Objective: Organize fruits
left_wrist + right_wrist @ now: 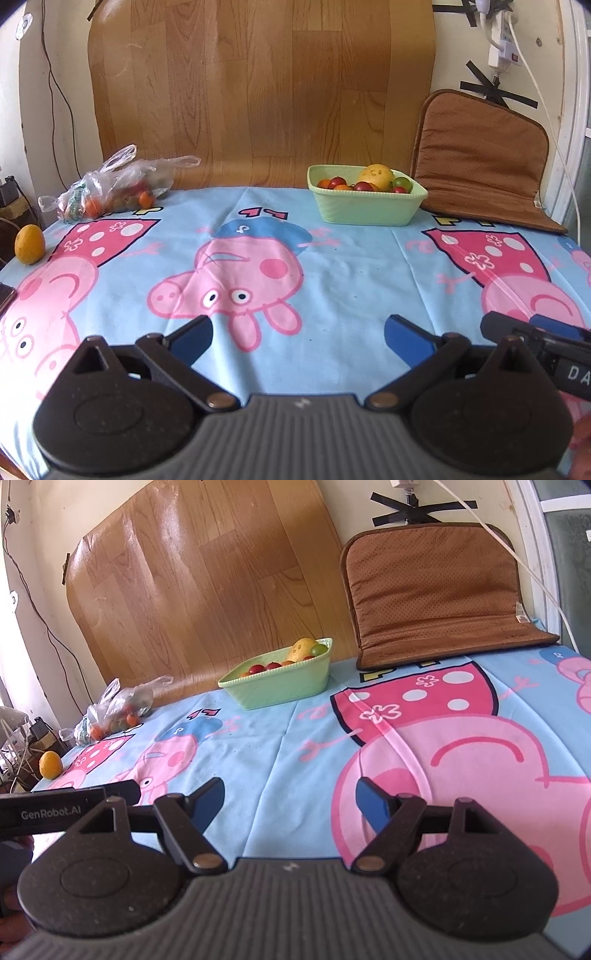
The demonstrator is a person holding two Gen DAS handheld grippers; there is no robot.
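A pale green bowl [365, 210] at the table's far side holds a yellow lemon [376, 174] and several cherry tomatoes. It also shows in the right wrist view [277, 685]. A clear plastic bag [110, 184] with more small fruits lies at the far left, also in the right wrist view [114, 709]. A loose lemon [29, 244] sits near the left table edge, also in the right wrist view [50, 764]. My left gripper [298, 334] is open and empty over the cloth. My right gripper [290, 801] is open and empty, to the right of the left one.
The table wears a blue cartoon-pig cloth [332, 280]. A brown seat cushion [480, 155] leans on the wall at the far right. A wood-pattern sheet [258, 92] covers the wall behind. Cables hang at the right wall.
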